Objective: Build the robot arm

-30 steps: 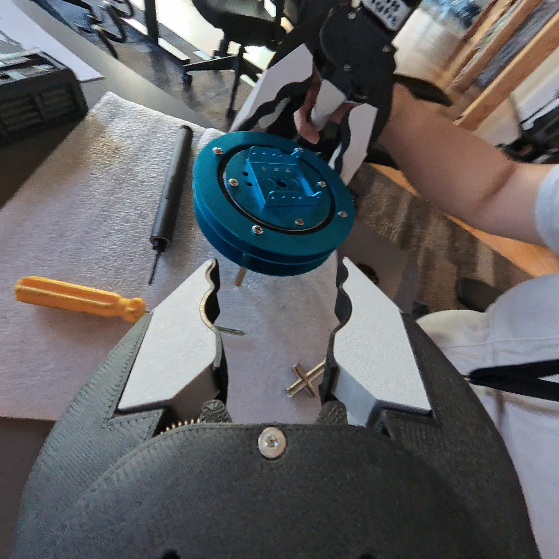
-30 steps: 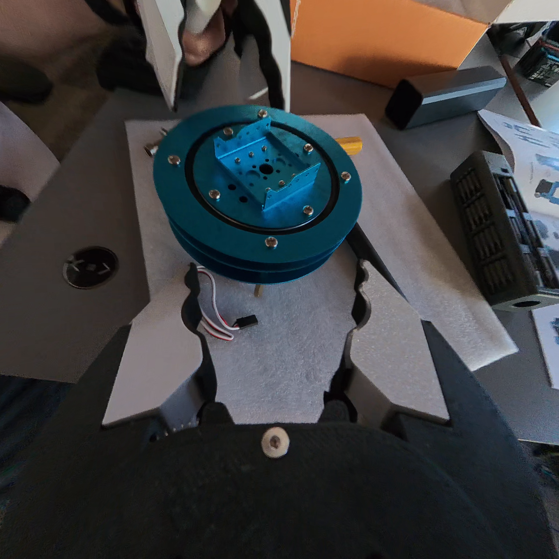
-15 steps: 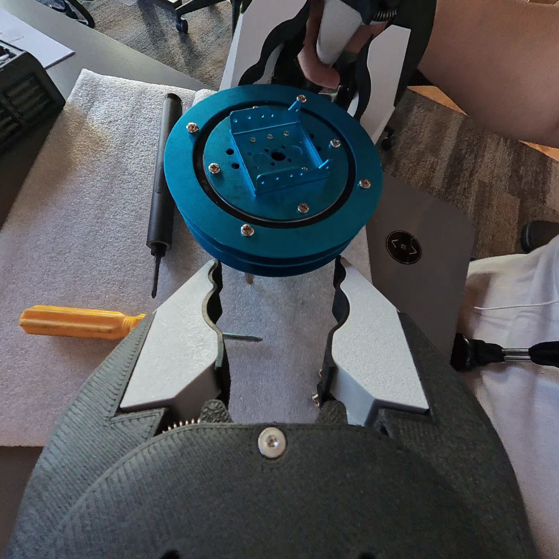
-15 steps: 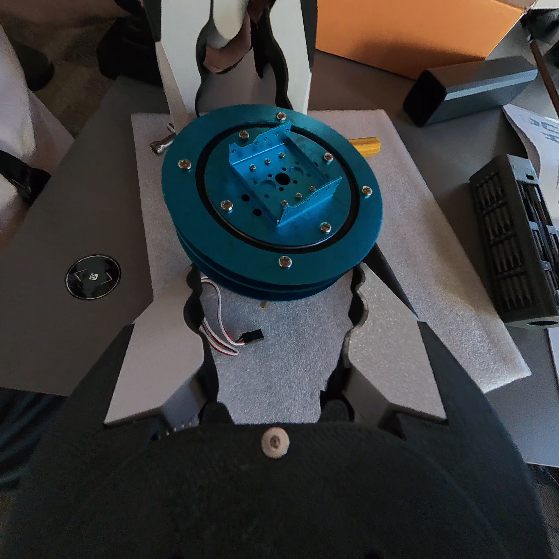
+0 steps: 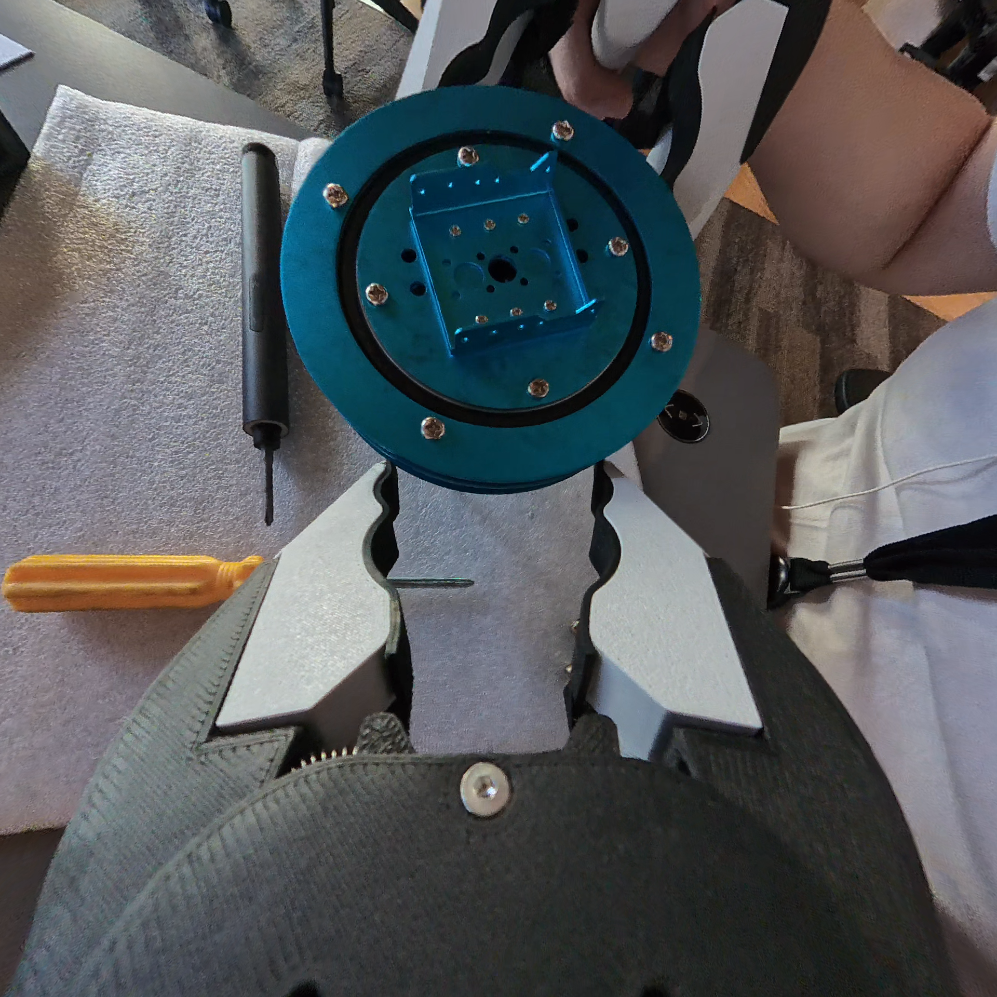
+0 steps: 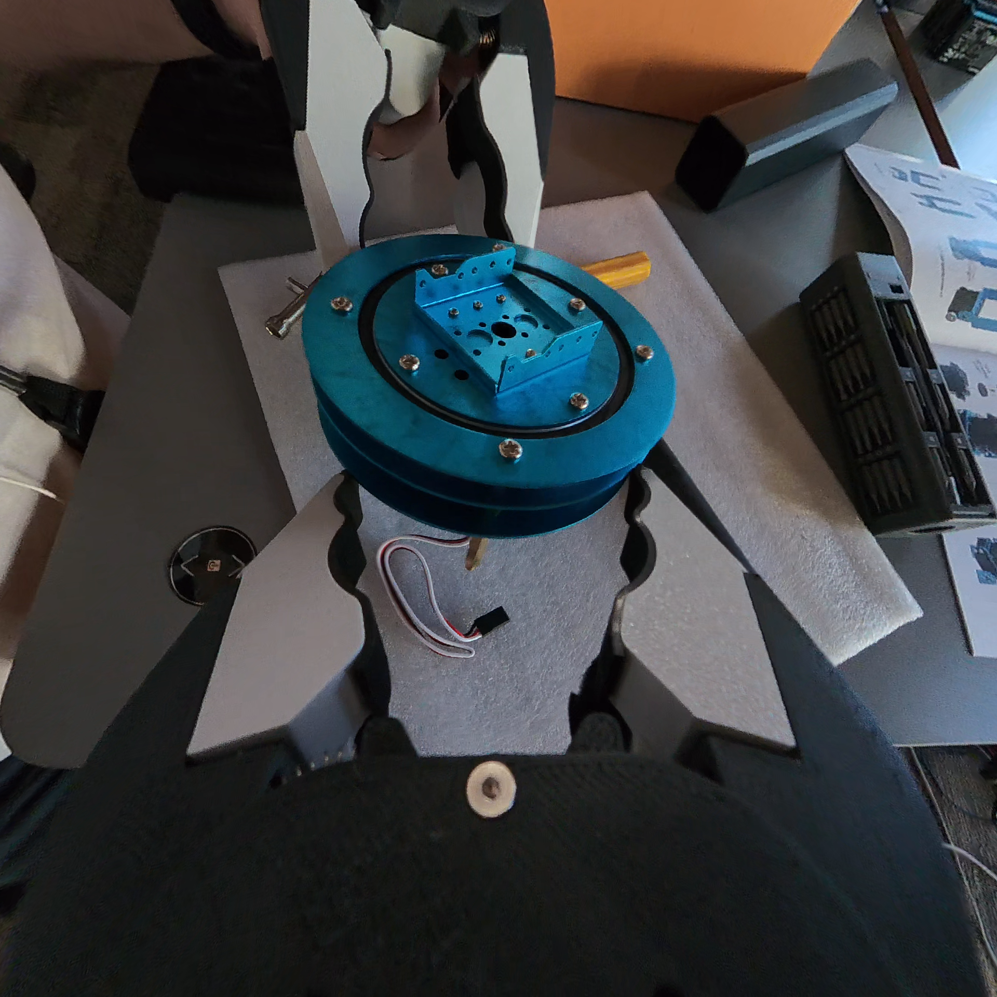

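Note:
A blue round metal disc assembly [image 5: 377, 377] with a square blue bracket on top hangs a little above the white foam mat [image 5: 108, 323]. My left gripper [image 5: 495, 470] grips its near edge, with the fingertips hidden under the rim. My right gripper [image 6: 488, 481] grips the opposite edge of the same disc [image 6: 410, 453]. Each gripper's white fingers [image 5: 717, 135] show beyond the disc in the other's view [image 6: 334, 162]. A brass standoff [image 6: 476, 553] and a white-red wire with a black plug [image 6: 442, 609] hang below the disc.
A black precision screwdriver [image 5: 261, 286] and an orange screwdriver [image 5: 124, 582] lie on the mat left of the disc. A small cross wrench [image 6: 288, 313], a black bit case [image 6: 890, 399], a grey box [image 6: 782, 129], an orange box [image 6: 674, 48] and printed sheets [image 6: 949, 259] lie around.
The disc, tilted a second ago, now sits more level and closer in both views. Both grippers moved with it and keep their hold. The left view looks down more steeply.

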The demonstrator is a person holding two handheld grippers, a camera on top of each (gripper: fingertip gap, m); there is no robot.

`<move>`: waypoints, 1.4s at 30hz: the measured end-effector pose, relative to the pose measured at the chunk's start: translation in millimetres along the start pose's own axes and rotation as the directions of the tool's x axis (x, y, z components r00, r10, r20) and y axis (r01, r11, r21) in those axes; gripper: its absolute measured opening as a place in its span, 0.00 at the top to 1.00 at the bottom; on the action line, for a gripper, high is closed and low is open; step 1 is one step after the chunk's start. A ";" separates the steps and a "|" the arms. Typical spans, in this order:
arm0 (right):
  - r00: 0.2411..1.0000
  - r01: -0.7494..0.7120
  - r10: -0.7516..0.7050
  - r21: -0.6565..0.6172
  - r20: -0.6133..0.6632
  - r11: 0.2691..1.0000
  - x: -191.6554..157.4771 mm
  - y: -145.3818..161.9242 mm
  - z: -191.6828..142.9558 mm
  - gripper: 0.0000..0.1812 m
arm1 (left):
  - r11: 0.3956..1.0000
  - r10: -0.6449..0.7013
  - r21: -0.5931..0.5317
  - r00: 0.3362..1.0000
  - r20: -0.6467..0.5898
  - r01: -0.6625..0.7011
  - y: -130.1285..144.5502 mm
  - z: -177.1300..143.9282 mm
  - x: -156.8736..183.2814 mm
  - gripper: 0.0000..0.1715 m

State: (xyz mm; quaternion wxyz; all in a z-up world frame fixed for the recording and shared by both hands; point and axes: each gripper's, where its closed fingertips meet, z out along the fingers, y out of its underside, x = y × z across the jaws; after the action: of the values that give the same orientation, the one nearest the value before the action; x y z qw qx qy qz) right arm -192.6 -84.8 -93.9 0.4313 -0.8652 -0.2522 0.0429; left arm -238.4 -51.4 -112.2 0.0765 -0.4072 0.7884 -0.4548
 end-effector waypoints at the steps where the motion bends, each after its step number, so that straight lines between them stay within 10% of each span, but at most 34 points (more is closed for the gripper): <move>1: 1.000 -0.014 0.014 0.005 -0.014 1.000 -0.9 -0.8 -0.3 0.46 | 1.000 0.004 -0.001 1.000 -0.009 -0.004 0.1 -0.6 0.1 0.59; 19: 0.879 -0.324 0.387 0.246 -0.280 0.914 -4.9 -2.1 3.1 0.47 | 0.968 0.157 -0.174 0.979 -0.126 -0.178 -5.3 -15.8 -13.0 0.66; 42: 0.891 -0.201 0.314 0.334 -0.329 0.921 -33.4 9.7 -9.9 0.51 | 0.935 -0.213 0.269 0.973 -0.086 0.229 -31.1 -24.2 13.9 0.52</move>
State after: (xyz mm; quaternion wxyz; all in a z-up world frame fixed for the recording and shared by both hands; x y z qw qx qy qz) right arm -214.8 -112.7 -99.9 0.5844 -0.8101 -0.0375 -0.0296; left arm -241.6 -53.4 -70.6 0.0591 -0.4657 0.6679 -0.5775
